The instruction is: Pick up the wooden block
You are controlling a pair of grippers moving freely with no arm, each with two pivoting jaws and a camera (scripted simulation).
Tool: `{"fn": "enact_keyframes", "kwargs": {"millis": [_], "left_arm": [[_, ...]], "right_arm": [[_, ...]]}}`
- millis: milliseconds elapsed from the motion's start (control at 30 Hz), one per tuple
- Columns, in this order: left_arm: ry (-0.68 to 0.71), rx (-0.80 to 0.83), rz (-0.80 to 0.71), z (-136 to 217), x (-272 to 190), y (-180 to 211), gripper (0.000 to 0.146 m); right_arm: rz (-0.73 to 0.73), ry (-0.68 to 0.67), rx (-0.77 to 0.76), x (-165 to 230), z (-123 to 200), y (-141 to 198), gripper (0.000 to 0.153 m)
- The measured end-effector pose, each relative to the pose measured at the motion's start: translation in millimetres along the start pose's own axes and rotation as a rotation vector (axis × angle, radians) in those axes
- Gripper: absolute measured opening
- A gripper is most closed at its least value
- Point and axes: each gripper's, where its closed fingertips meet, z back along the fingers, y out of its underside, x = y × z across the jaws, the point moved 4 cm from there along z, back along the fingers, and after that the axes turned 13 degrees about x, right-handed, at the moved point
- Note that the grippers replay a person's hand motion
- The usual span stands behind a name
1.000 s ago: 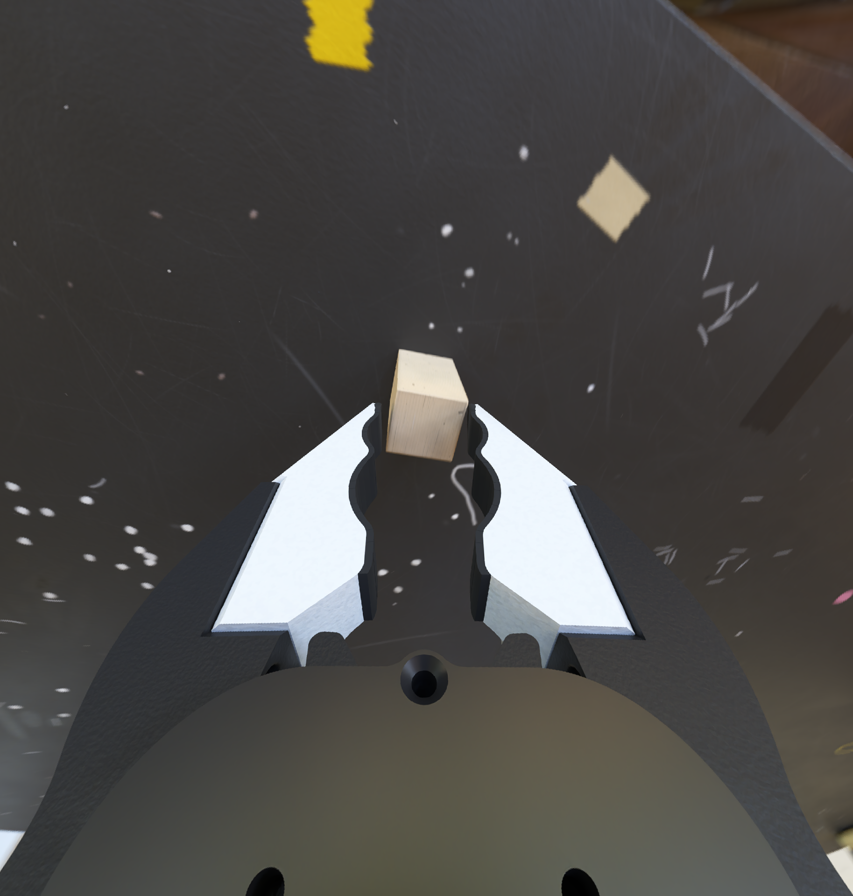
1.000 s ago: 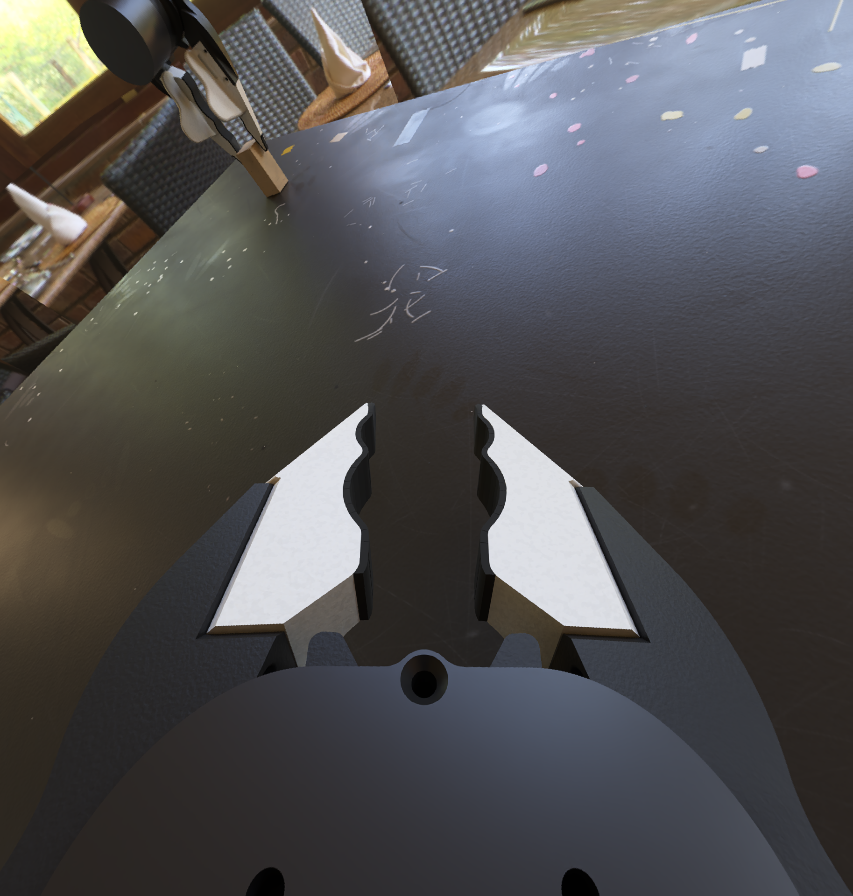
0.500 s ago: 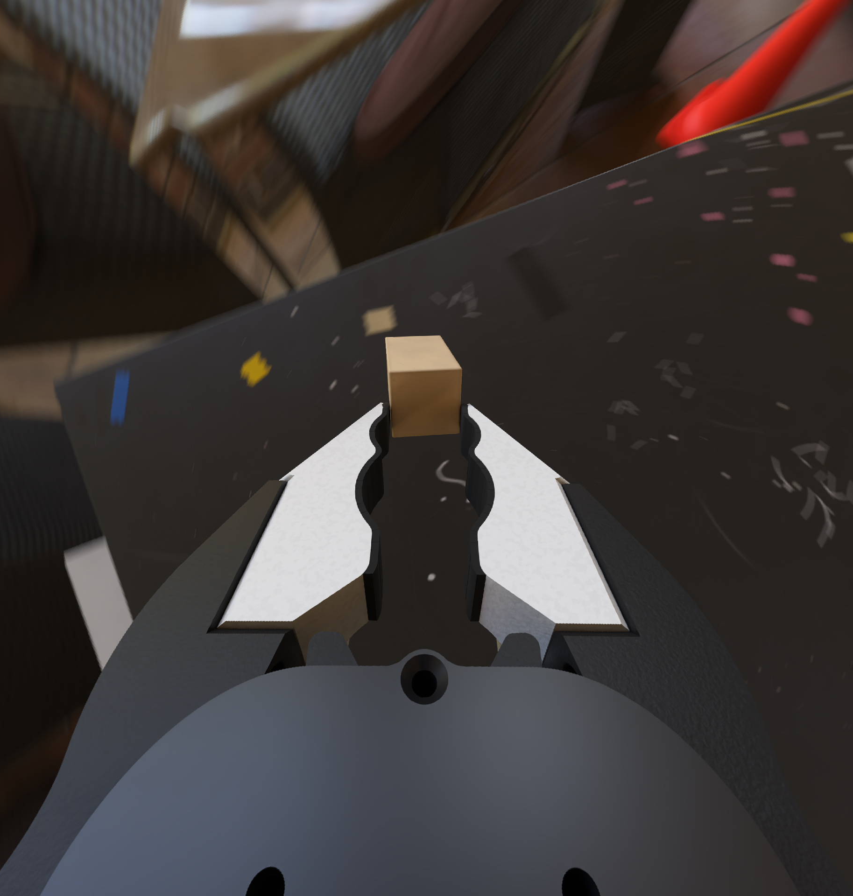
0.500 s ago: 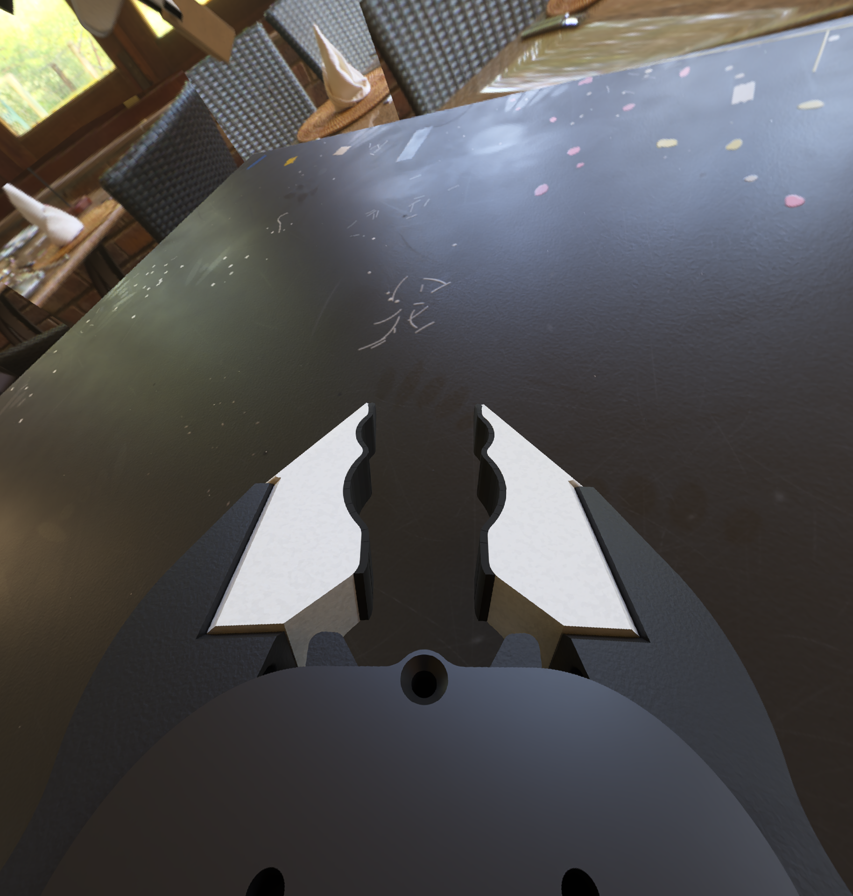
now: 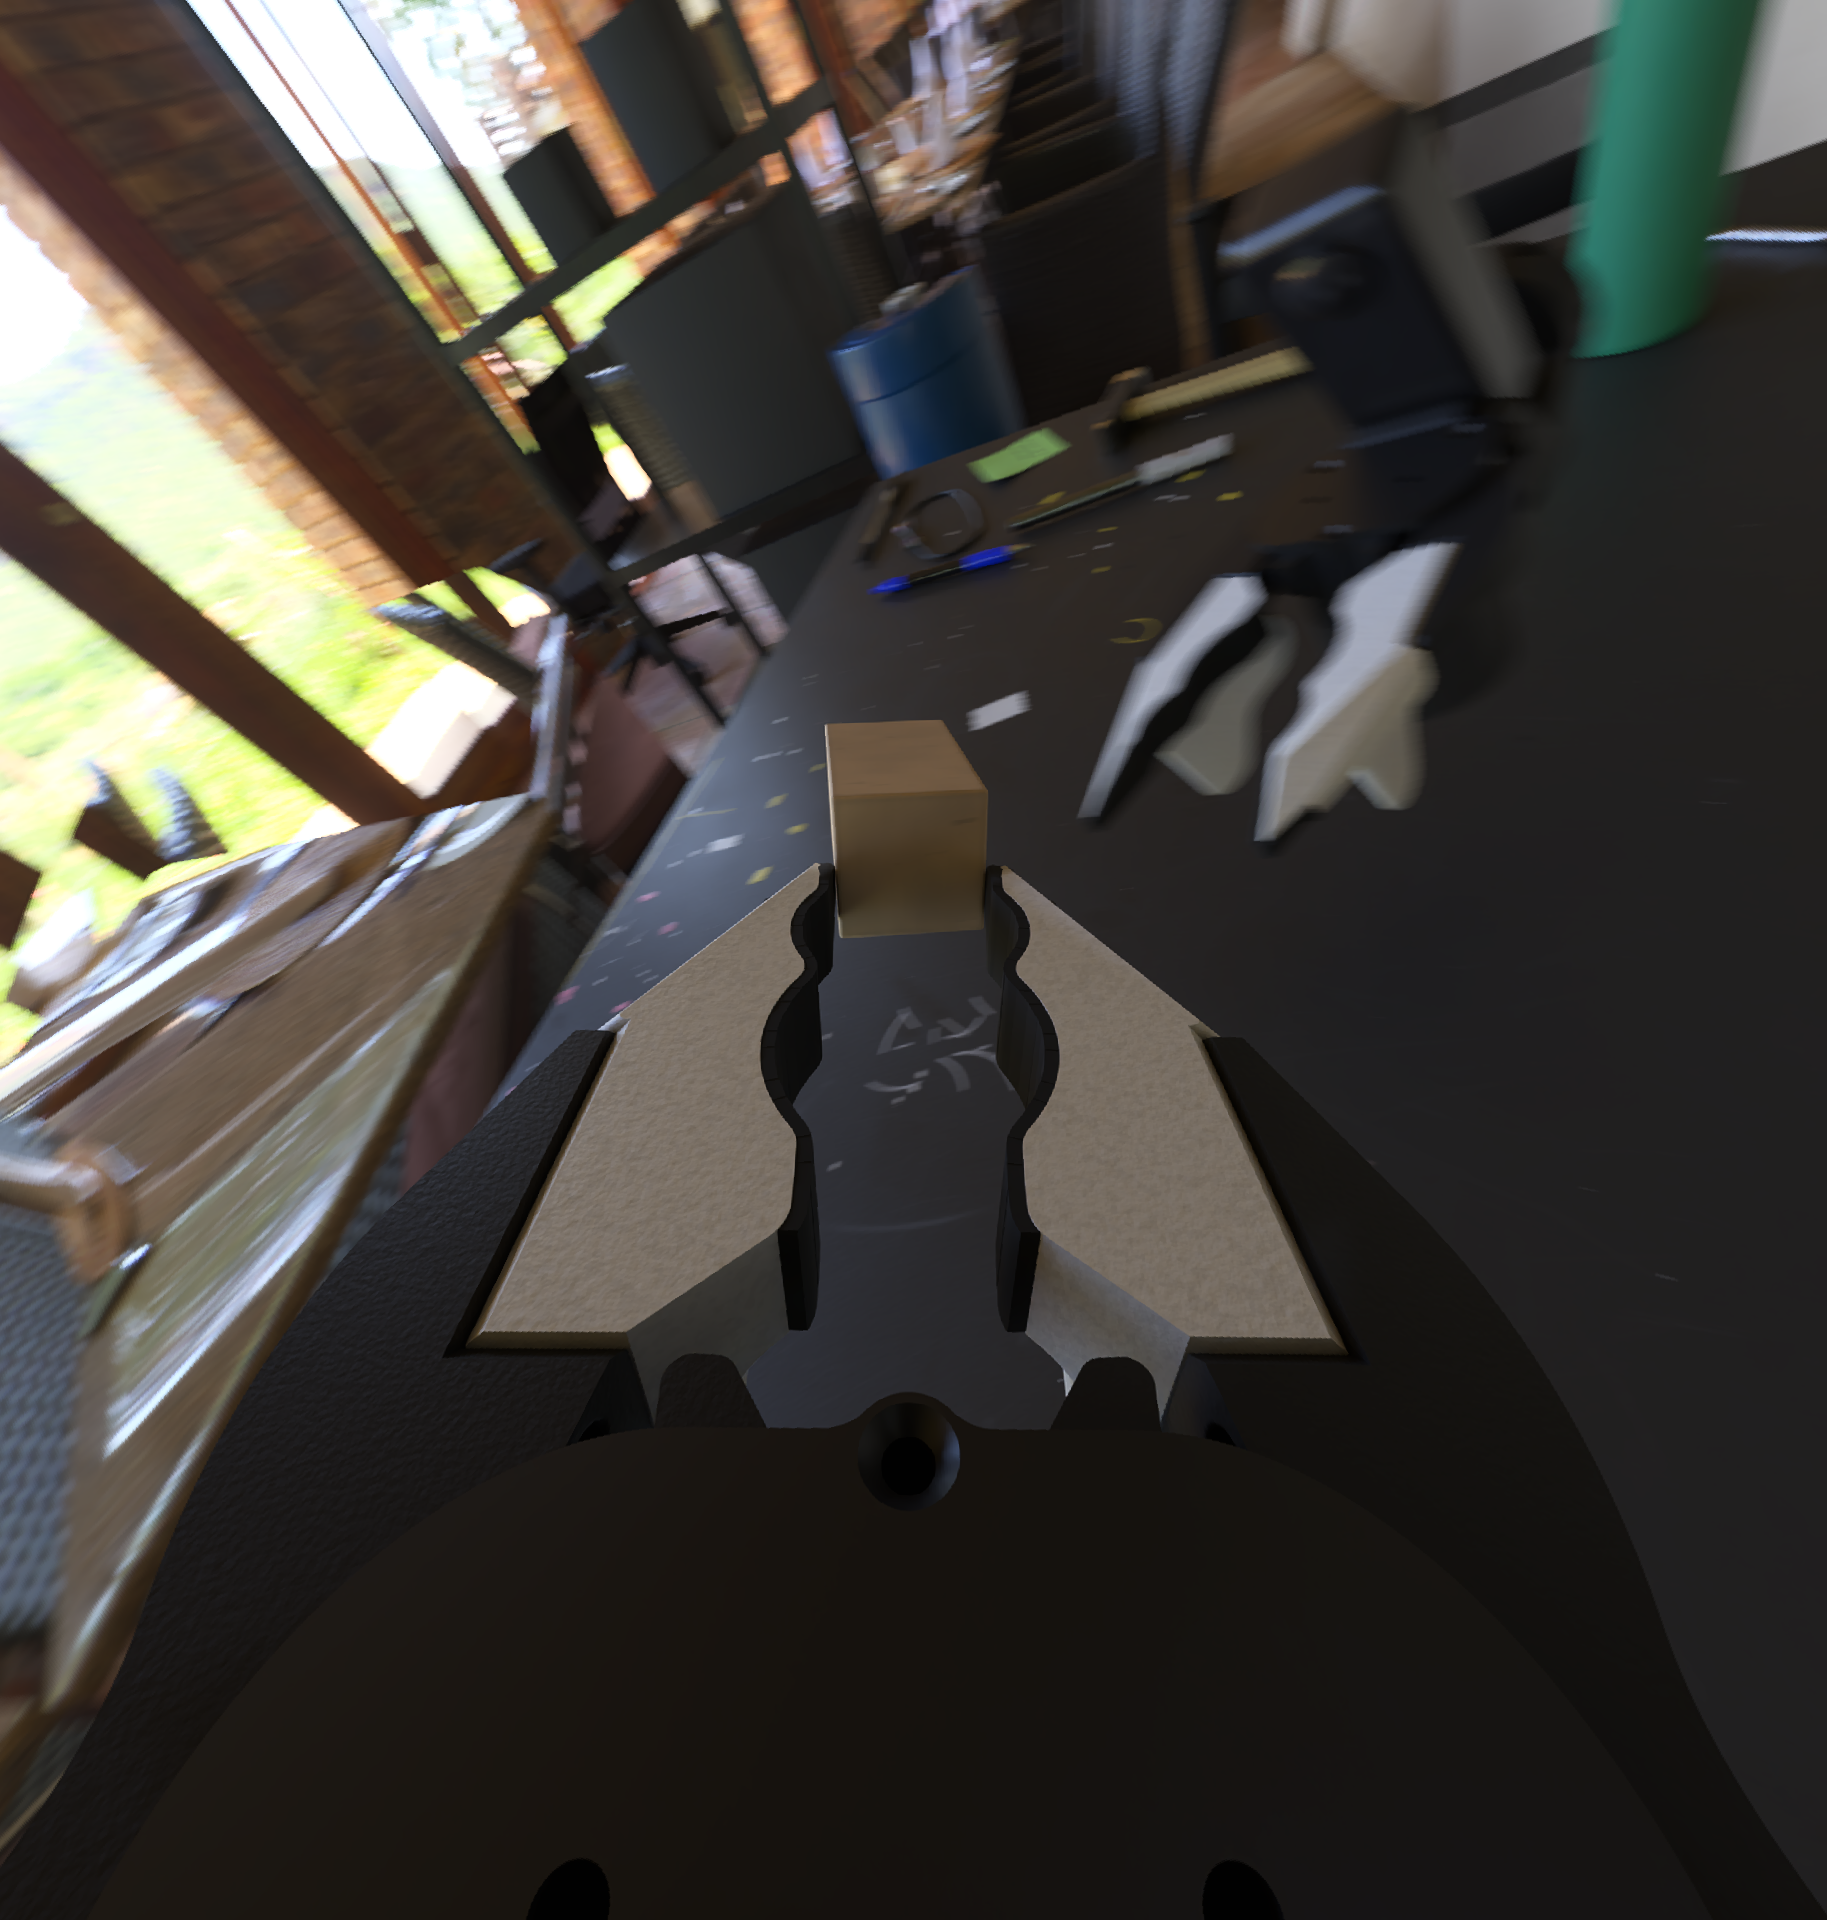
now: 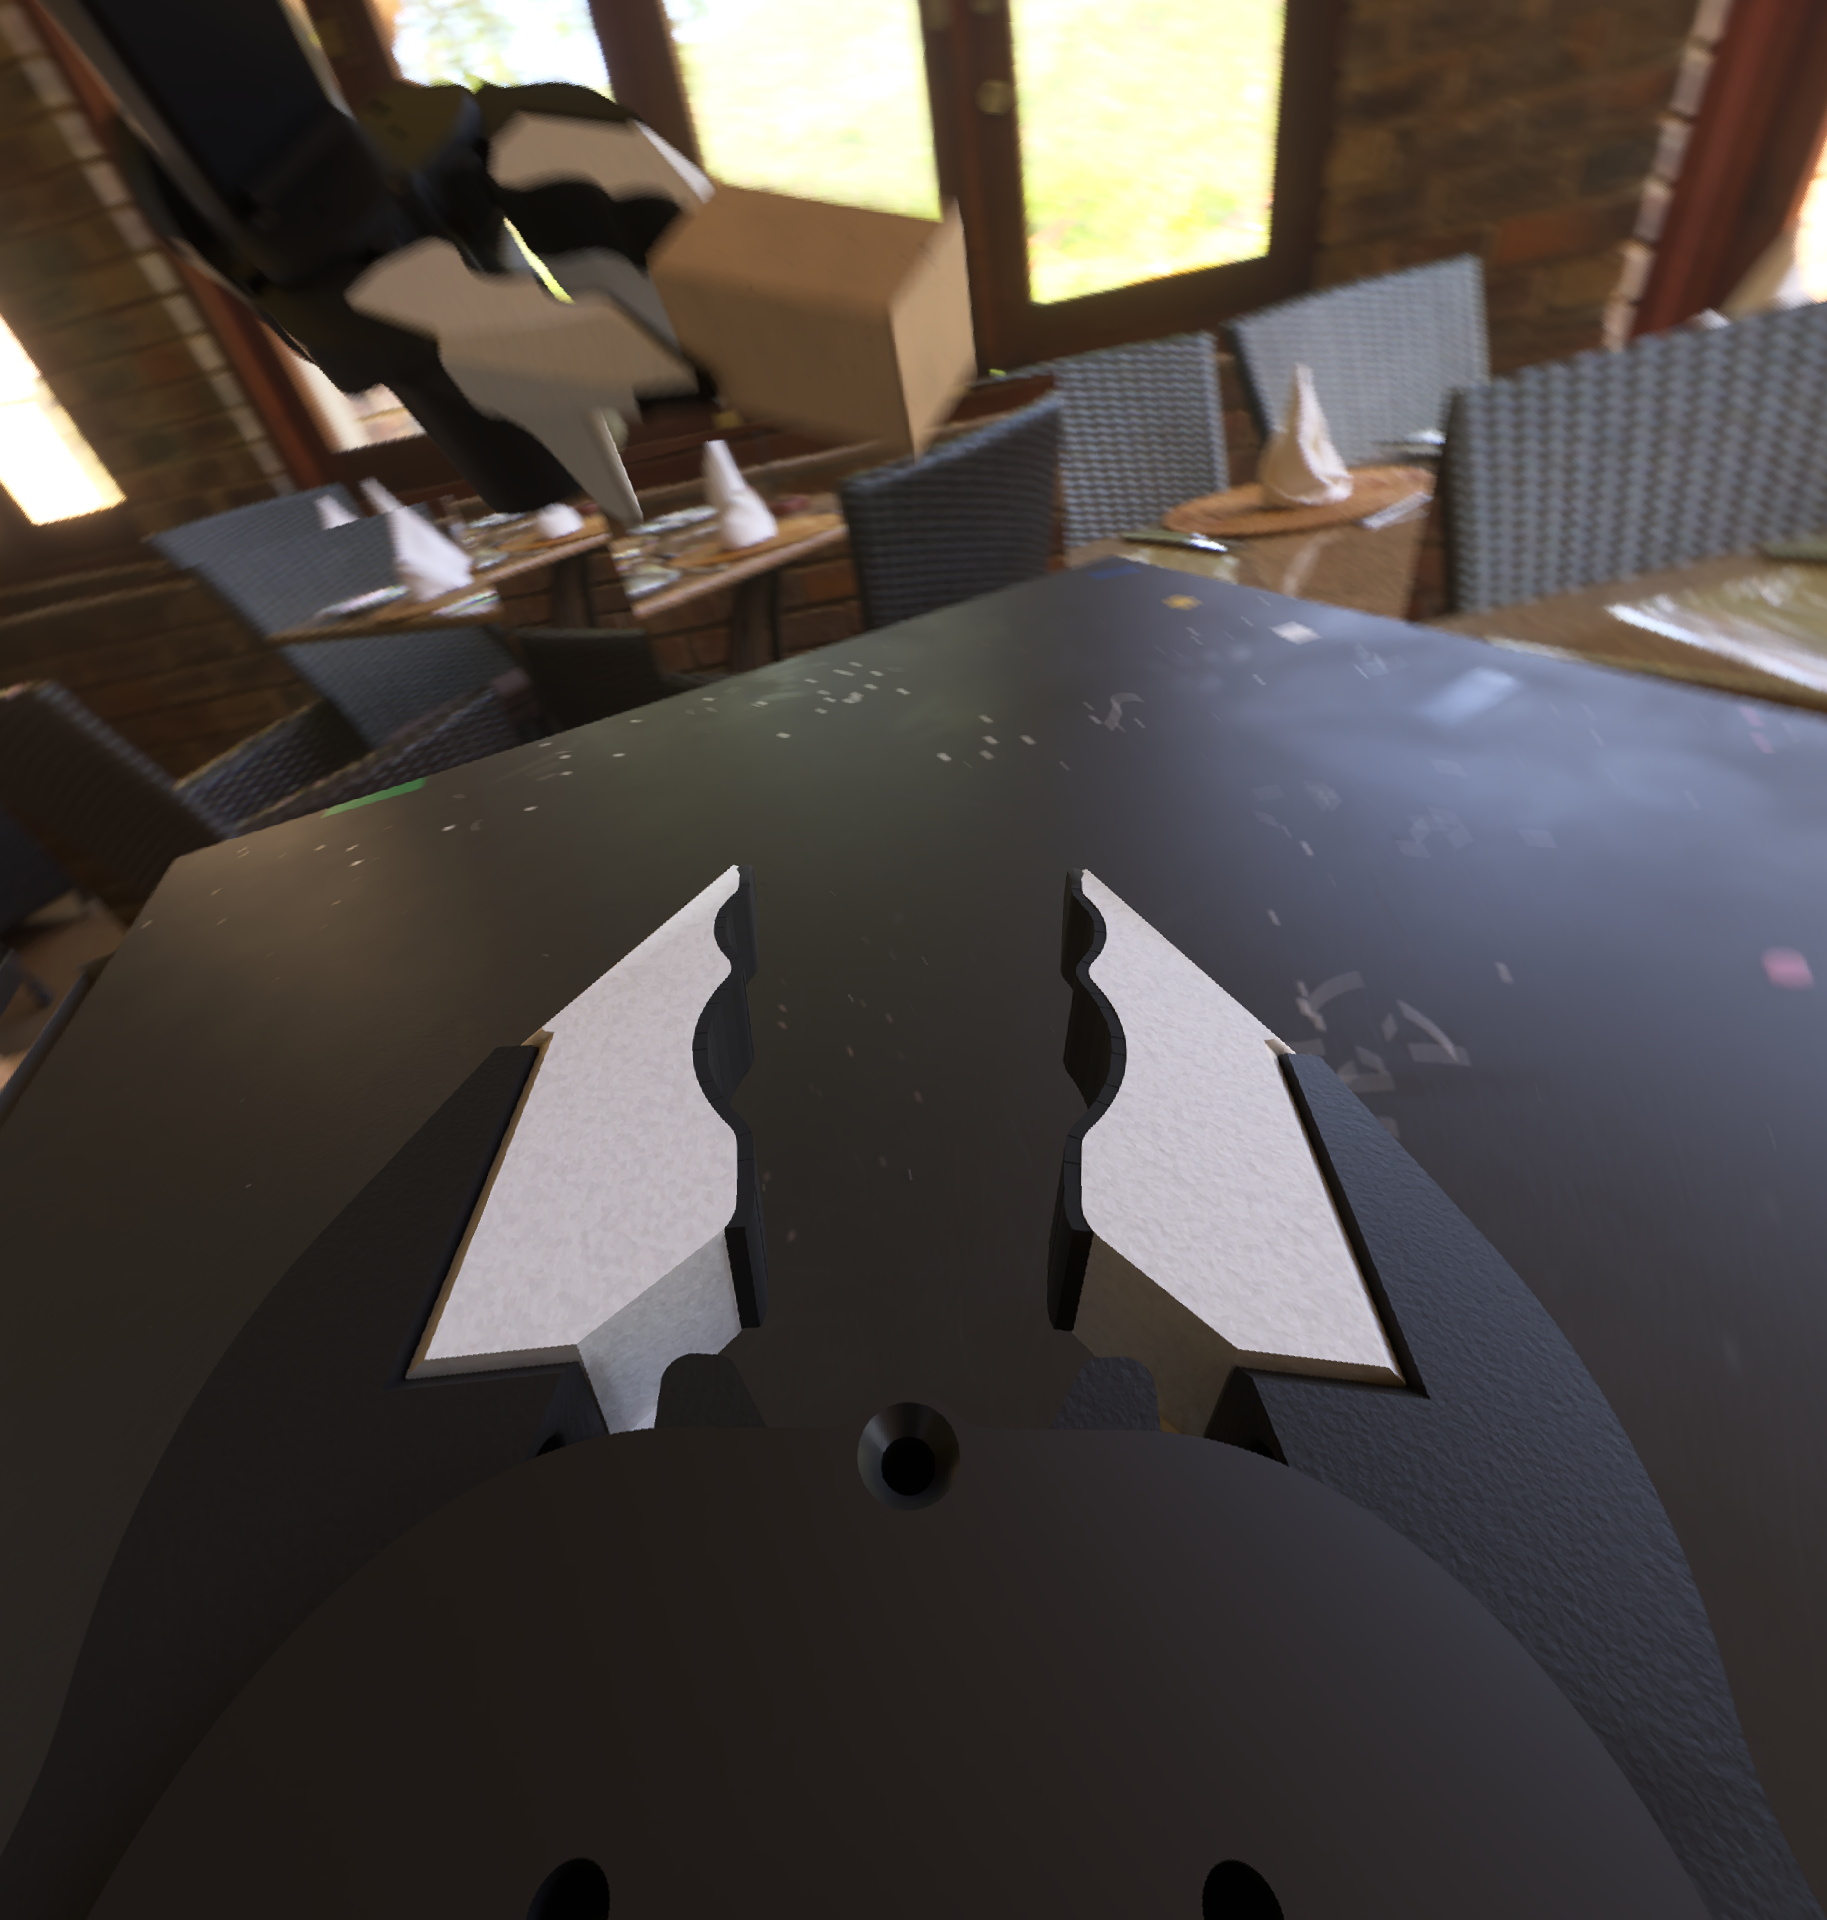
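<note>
The wooden block (image 5: 904,831) is a pale tan cube held between the fingertips of my left gripper (image 5: 907,883), which is shut on it and carries it well above the dark table (image 5: 1511,1039). In the right wrist view the block (image 6: 815,312) and the left gripper (image 6: 576,312) show blurred, high at the upper left, above the table's far edge. My right gripper (image 6: 907,894) is open and empty, low over the table (image 6: 992,790). It also shows in the left wrist view (image 5: 1273,696), beyond and right of the block.
On the far part of the table lie a blue pen (image 5: 940,571), a green note (image 5: 1013,457), a dark ring (image 5: 940,514) and a blue cylinder (image 5: 924,384). A green post (image 5: 1657,177) stands at upper right. Wicker chairs (image 6: 1356,395) and set tables (image 6: 680,561) surround the table.
My left gripper has lifted the block off the table and swung round, from looking down at the tabletop to looking across the room. My right gripper has turned and opened a little wider.
</note>
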Motion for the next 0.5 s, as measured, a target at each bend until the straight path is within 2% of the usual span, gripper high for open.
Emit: {"fn": "enact_keyframes", "kwargs": {"millis": [133, 200, 300, 400, 500], "left_arm": [[0.146, -0.037, -0.009, -6.9, -32.5, -3.4, 0.029], [0.212, -0.102, 0.058, -9.0, -39.9, -2.1, 0.029], [0.214, -0.111, 0.128, -18.0, -43.5, 6.5, 0.029], [0.054, -0.061, 0.212, -31.8, -34.9, 15.3, 0.029], [-0.120, -0.016, 0.334, -45.1, -29.1, 19.1, 0.029]], "right_arm": [[0.143, -0.125, -0.001, 10.7, -17.1, -32.9, 0.059], [0.153, -0.170, 0.011, 13.0, -27.4, -36.2, 0.059], [0.112, -0.200, -0.034, 16.0, -39.8, -30.0, 0.057], [0.026, -0.070, -0.081, 5.6, -48.4, -17.6, 0.053], [0.071, 0.159, -0.055, -1.1, -57.1, -9.7, 0.056]]}}
